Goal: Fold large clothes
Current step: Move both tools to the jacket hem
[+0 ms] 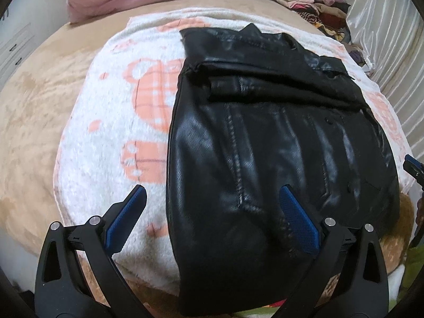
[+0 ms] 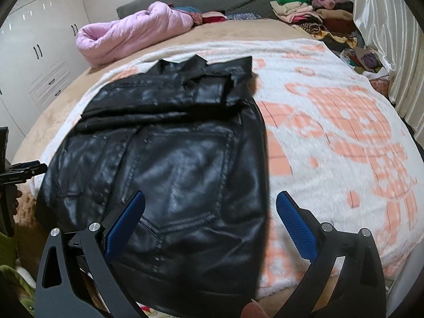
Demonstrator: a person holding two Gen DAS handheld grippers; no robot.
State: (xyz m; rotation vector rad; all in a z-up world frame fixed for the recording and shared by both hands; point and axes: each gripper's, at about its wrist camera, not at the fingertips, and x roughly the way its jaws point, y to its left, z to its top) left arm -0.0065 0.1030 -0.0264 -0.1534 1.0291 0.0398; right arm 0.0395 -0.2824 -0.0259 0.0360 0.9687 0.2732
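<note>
A black leather jacket (image 1: 278, 145) lies flat on a white blanket with orange bears (image 1: 111, 137), its sleeves folded across the upper part. My left gripper (image 1: 212, 193) hangs open above the jacket's near left edge, nothing between its blue pads. In the right wrist view the same jacket (image 2: 172, 159) fills the left half of the blanket (image 2: 331, 132). My right gripper (image 2: 212, 198) stands open over the jacket's near right edge, holding nothing. The other gripper shows as a tip at each frame's side: the right one (image 1: 413, 165) and the left one (image 2: 23, 171).
A pink quilt (image 2: 132, 31) lies rolled at the far side of the tan bed cover (image 1: 34, 122). Stacked clothes (image 2: 315, 13) sit at the far right beside a shiny white curtain (image 2: 392, 39). White cupboards (image 2: 39, 53) stand at left. A fingertip (image 2: 253, 310) shows at the bottom.
</note>
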